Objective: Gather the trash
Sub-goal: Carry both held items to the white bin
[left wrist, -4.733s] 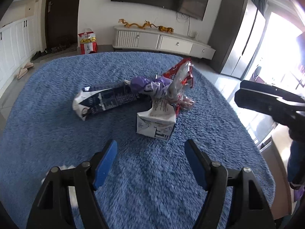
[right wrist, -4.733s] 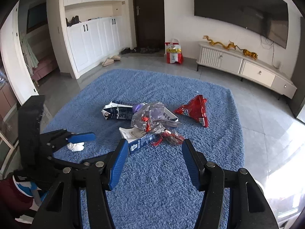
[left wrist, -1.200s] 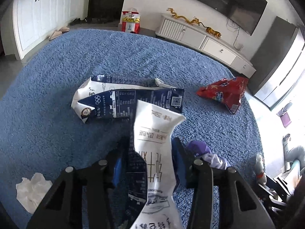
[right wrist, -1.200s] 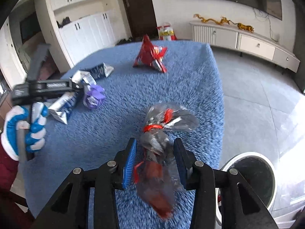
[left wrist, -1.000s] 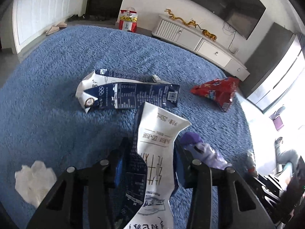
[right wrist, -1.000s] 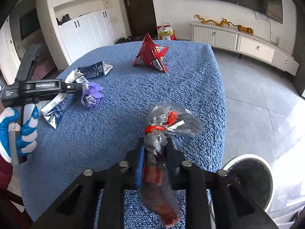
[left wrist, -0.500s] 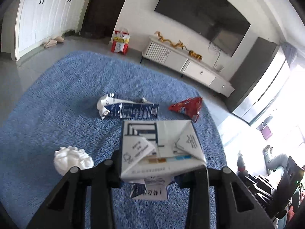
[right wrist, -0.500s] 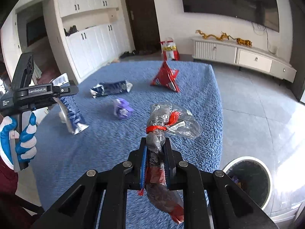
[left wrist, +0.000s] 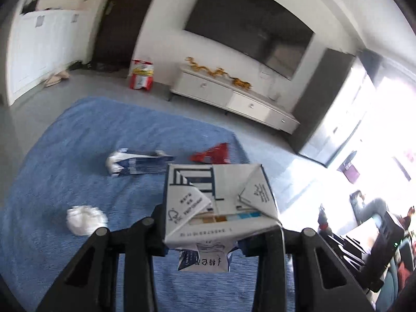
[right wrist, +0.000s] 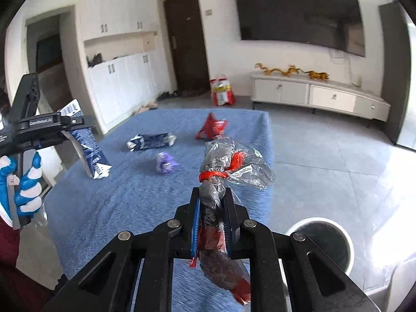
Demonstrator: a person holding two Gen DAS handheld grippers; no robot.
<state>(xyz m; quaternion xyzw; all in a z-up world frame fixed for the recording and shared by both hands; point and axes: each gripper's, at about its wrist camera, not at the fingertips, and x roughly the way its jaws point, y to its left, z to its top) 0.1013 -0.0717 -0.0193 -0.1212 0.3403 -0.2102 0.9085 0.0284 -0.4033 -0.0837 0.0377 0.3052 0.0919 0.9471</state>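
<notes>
Your left gripper (left wrist: 208,236) clamps a crumpled white-and-navy milk carton (left wrist: 217,202), lifted above the blue shaggy rug (left wrist: 52,156). Your right gripper (right wrist: 212,223) pinches a clear plastic bag tied with red string (right wrist: 228,166), held off the rug with the round white-rimmed bin (right wrist: 322,244) low to its right.

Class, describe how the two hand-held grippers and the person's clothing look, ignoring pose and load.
Each hand-held gripper, left and right, is black with a forked frame, silver rivets and blue pads. The left one's side carries white lettering. A blue-and-white glove and a dark red sleeve show.
</notes>
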